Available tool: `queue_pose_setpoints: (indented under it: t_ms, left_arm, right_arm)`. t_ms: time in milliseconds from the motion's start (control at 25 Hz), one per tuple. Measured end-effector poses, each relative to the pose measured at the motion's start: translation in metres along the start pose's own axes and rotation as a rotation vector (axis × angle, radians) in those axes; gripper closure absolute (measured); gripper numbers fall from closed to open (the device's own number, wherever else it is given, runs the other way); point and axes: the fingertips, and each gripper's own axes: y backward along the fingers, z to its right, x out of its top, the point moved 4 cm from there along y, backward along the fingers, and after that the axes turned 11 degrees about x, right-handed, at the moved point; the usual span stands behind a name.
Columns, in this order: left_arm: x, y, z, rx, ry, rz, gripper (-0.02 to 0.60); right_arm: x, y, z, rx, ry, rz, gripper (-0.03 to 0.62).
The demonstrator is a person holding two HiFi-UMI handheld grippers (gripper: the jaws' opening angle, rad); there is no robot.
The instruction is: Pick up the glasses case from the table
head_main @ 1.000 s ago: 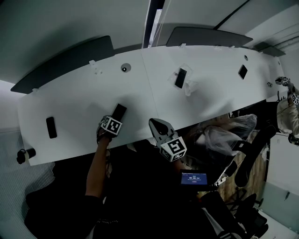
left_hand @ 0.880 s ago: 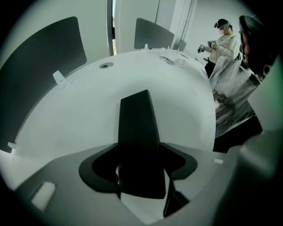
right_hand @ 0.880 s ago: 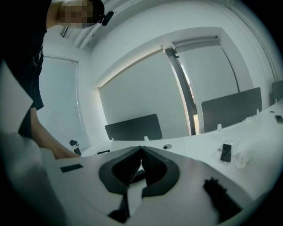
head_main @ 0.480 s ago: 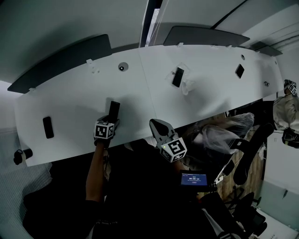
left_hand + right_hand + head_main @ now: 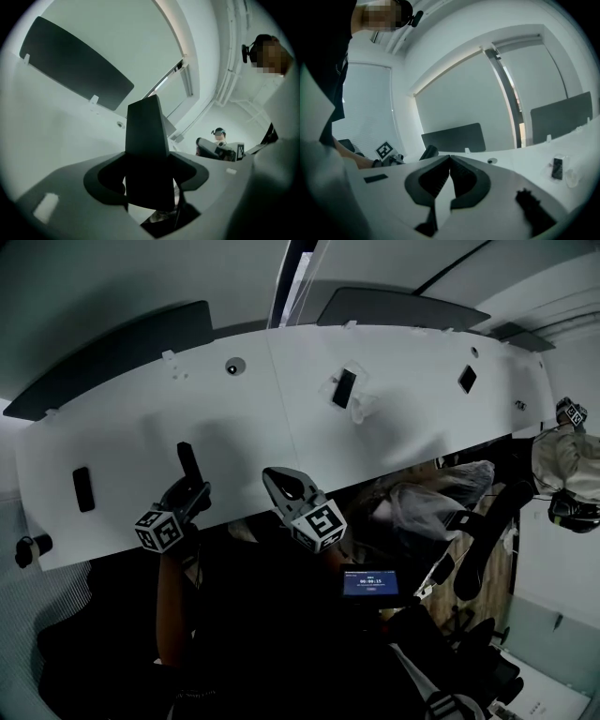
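The glasses case (image 5: 187, 463) is a slim black box, held clear of the white table (image 5: 281, 427) and standing nearly upright. My left gripper (image 5: 191, 487) is shut on its lower end, near the table's front edge. In the left gripper view the case (image 5: 147, 150) fills the gap between the jaws and rises toward the ceiling. My right gripper (image 5: 285, 486) hangs just off the front edge, to the right of the left one. In the right gripper view its jaws (image 5: 450, 161) meet at the tips with nothing between them.
Dark flat items lie on the table at the left (image 5: 82, 488), middle back on a clear stand (image 5: 344, 388) and far right (image 5: 466, 379). Dark dividers (image 5: 112, 348) line the back edge. A second person (image 5: 562, 465) stands at the right. A small lit screen (image 5: 371, 583) glows below.
My left gripper has lifted the case off the table and rolled, so the case now stands upright. The right gripper has drifted a little to the left.
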Motion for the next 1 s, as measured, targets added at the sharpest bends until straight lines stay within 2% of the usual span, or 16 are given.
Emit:
queue_pose_setpoints:
  t_ms: [200, 360, 480, 600, 720, 1000]
  left_arm:
    - [0.021, 0.063, 0.005, -0.105, 0.068, 0.178, 0.29]
    - [0.038, 0.117, 0.01, -0.229, 0.011, 0.266, 0.29]
    - [0.051, 0.152, 0.003, -0.322, 0.015, 0.359, 0.29]
    - [0.059, 0.181, -0.011, -0.397, 0.013, 0.397, 0.29]
    - [0.063, 0.202, -0.03, -0.423, 0.01, 0.409, 0.29]
    - [0.07, 0.234, -0.08, -0.388, 0.037, 0.45, 0.29]
  right_arm:
    - [0.013, -0.05, -0.042, 0.149, 0.059, -0.011, 0.586]
    - [0.023, -0.096, -0.083, 0.249, 0.085, -0.016, 0.586]
    - [0.027, -0.131, -0.113, 0.302, 0.11, -0.037, 0.586]
    - [0.027, -0.163, -0.141, 0.35, 0.165, -0.074, 0.588]
    - [0.025, -0.19, -0.164, 0.382, 0.2, -0.077, 0.588]
    - [0.017, -0.237, -0.2, 0.43, 0.21, -0.087, 0.588]
